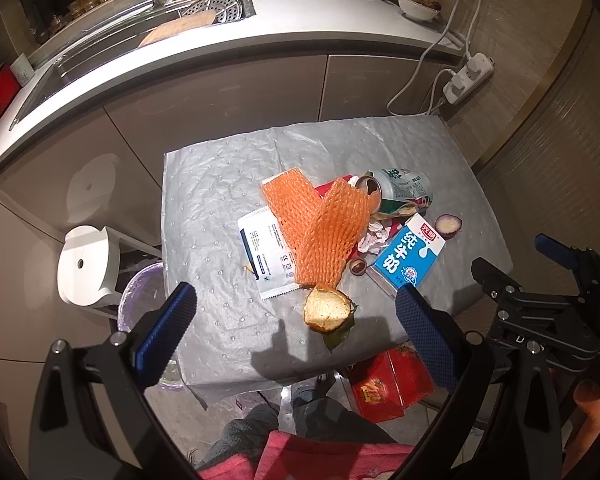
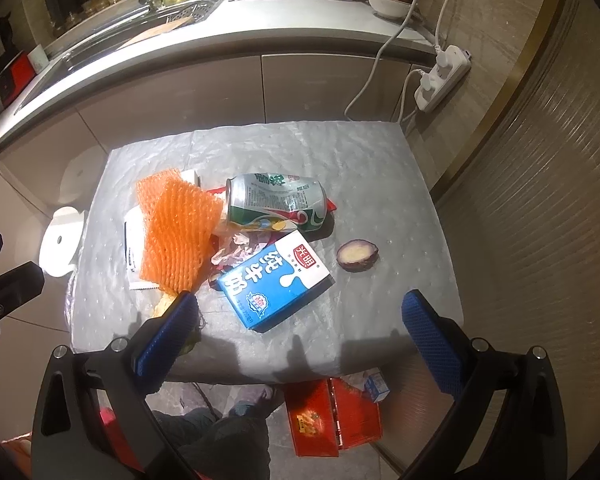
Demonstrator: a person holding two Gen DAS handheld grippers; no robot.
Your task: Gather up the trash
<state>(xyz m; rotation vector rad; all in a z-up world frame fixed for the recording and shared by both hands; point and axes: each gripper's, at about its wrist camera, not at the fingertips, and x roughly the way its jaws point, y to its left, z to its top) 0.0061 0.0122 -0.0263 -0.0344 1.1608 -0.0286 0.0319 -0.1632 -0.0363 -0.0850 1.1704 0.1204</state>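
Note:
Trash lies on a small table covered in grey plastic (image 1: 220, 184): orange foam net (image 1: 320, 232) (image 2: 176, 228), a white sachet (image 1: 264, 256), a dented green can (image 1: 400, 188) (image 2: 276, 204), a blue milk carton (image 1: 410, 256) (image 2: 276, 280), a purple fruit half (image 1: 449, 225) (image 2: 357, 256), crumpled paper (image 1: 374, 236) and a fruit peel (image 1: 326, 312). My left gripper (image 1: 296, 312) is open, above the table's near edge by the peel. My right gripper (image 2: 300, 316) is open, just short of the carton. Both are empty.
A bin with a purple bag (image 1: 140, 300) stands left of the table beside a white stool (image 1: 86, 264). A red box (image 1: 388, 384) (image 2: 332, 416) lies on the floor under the near edge. A kitchen counter (image 1: 300, 20) and a hanging power strip (image 1: 468, 76) are behind.

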